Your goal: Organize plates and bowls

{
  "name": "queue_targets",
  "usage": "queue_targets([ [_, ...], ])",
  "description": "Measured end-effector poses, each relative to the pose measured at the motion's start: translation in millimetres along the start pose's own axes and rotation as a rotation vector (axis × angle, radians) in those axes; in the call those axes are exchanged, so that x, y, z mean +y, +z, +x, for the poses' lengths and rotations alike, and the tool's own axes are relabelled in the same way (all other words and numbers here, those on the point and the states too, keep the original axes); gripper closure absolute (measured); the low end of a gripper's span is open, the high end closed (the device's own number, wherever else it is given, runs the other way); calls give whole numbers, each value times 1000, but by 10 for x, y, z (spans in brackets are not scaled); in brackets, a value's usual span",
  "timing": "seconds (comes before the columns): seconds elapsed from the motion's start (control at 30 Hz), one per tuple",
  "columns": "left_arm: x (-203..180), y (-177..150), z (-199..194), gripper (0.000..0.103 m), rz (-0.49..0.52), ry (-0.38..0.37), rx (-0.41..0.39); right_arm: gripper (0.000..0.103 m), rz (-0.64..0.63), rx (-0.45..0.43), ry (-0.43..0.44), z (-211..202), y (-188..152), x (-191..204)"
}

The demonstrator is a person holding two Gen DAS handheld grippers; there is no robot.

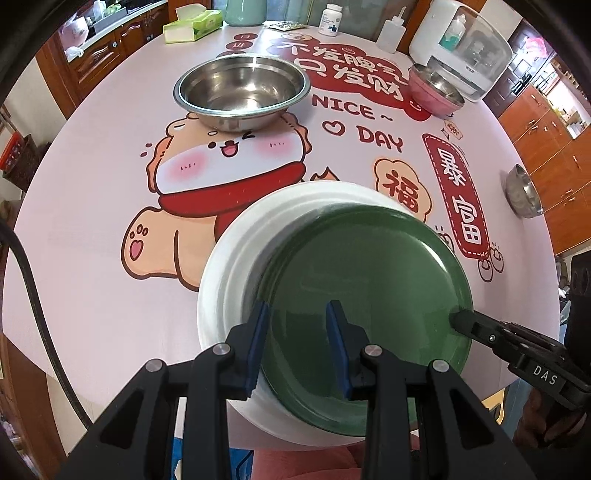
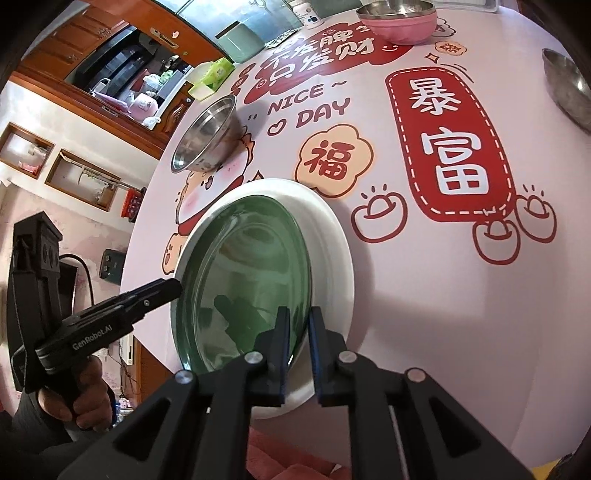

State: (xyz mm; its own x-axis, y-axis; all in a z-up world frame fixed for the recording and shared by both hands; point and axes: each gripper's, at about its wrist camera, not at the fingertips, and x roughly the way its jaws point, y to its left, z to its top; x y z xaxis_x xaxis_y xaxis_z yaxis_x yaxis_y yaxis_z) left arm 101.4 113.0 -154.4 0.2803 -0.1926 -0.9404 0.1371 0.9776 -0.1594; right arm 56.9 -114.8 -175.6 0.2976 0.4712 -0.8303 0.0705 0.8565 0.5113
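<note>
A dark green plate (image 1: 362,288) (image 2: 243,266) lies inside a larger white plate (image 1: 229,266) (image 2: 332,236) at the near edge of the round table. My left gripper (image 1: 295,321) (image 2: 171,288) is open, its blue-padded jaws astride the green plate's left rim. My right gripper (image 2: 298,325) (image 1: 456,319) has that plate's right rim in a narrow gap between its jaws, and the pads stand clear of it. Further off are a large steel bowl (image 1: 242,88) (image 2: 205,136), a pink bowl (image 1: 436,90) (image 2: 397,22) and a small steel bowl (image 1: 522,190) (image 2: 569,88).
The printed pink tablecloth (image 1: 110,206) covers the table. Along its far edge stand a tissue box (image 1: 192,24), a pill bottle (image 1: 330,18), a squeeze bottle (image 1: 391,31) and a white appliance (image 1: 469,48). A hand (image 2: 85,398) holds the left gripper's handle.
</note>
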Motion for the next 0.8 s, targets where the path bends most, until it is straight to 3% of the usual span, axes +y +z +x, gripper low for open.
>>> queue_targets([
  [0.17, -56, -17, -64, 72, 8, 17, -18, 90, -8, -17, 4, -68, -17, -2],
  [0.33, -112, -60, -147, 72, 8, 29, -37, 79, -33, -44, 5, -161, -38, 10],
  [0.8, -386, -259, -423, 71, -15, 60, -114, 78, -104, -106, 5, -515, -113, -137],
])
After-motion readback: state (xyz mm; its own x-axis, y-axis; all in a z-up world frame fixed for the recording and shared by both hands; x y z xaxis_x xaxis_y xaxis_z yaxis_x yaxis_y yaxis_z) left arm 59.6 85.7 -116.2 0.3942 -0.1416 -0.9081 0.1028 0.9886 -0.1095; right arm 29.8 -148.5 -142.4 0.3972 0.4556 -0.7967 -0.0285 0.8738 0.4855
